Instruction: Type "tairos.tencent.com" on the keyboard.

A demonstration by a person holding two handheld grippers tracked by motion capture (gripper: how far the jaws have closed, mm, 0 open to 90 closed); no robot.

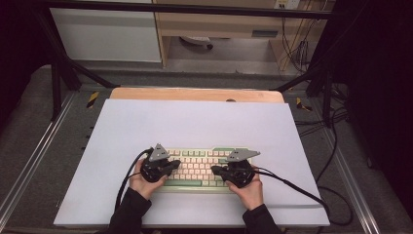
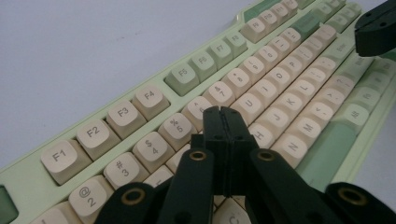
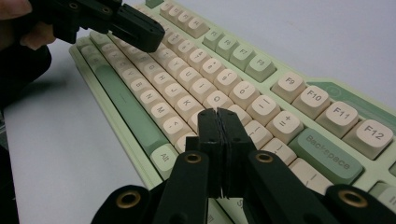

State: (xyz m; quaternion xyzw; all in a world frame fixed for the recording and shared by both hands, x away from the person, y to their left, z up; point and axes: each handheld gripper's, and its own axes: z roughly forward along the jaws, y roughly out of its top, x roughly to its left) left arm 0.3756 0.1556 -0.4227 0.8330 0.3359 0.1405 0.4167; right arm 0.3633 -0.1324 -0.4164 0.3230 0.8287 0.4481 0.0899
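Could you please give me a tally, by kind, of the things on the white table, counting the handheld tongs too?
Keyboard: 1
Tongs, both shut: 2 (left tongs, right tongs)
Total: 3

A keyboard (image 1: 199,168) lies on a sheet (image 1: 195,122) covering the table (image 1: 195,93), toward the near edge. The left gripper (image 1: 174,163) sits over the keyboard's left half, the right gripper (image 1: 215,170) over its right half, the 2 pointing toward each other, apart.
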